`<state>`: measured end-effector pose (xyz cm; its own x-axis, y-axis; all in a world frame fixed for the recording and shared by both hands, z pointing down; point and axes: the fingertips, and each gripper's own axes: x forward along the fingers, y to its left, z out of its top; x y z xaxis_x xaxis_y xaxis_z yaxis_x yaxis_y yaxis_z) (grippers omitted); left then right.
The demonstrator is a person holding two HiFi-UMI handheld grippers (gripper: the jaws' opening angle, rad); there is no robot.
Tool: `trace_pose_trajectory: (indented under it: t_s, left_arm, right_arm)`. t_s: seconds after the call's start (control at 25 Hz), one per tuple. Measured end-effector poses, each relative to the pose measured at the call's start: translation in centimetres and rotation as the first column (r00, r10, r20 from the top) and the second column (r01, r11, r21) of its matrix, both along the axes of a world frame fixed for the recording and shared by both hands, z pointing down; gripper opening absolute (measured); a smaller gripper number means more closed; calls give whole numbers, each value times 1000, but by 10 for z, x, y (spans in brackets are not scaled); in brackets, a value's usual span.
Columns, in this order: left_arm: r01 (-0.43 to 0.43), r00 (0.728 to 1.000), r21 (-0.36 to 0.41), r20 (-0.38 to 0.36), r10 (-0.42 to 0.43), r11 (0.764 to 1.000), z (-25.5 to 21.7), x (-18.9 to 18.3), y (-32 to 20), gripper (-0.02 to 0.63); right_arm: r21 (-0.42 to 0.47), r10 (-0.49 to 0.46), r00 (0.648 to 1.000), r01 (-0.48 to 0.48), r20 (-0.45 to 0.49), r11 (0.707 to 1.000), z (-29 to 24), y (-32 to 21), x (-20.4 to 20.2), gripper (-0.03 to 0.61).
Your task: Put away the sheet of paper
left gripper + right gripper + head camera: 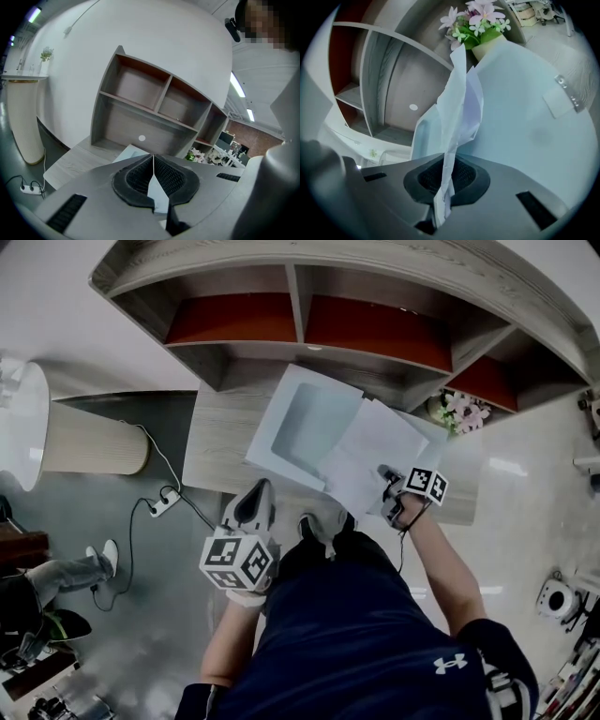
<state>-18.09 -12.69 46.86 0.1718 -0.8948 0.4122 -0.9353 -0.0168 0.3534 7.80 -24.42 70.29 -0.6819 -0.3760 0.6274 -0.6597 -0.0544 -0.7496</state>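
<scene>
A white sheet of paper (367,461) hangs over the right part of a pale blue folder (305,423) that lies on the grey wooden desk (216,442). My right gripper (389,487) is shut on the sheet's near edge. In the right gripper view the creased paper (459,108) rises from between the pads, with the folder (525,122) broad behind it. My left gripper (262,486) is at the folder's near edge, jaws shut. A thin pale edge (156,190) is pinched between its pads and looks like the folder's (133,152).
A grey shelf unit (300,292) with red-backed compartments stands at the desk's far side. A pot of pink flowers (459,412) sits at the right end. A pale cylinder stand (94,439) and a power strip (165,503) are on the floor at left.
</scene>
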Motion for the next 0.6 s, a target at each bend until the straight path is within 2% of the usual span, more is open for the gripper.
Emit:
trace_pose_trajectory:
  t_s: [0.32,0.6]
  left_arm:
    - [29,1000,-25,-11,-29,999,7,1,5,17]
    - [73,997,-35,-16,-73,997,12,-7,10,17]
  right_arm:
    - [-84,-62,998,61,-11,995,19,-8,-13,15]
    - [-102,-131,991,129,-14,986,24,-22,-28,15]
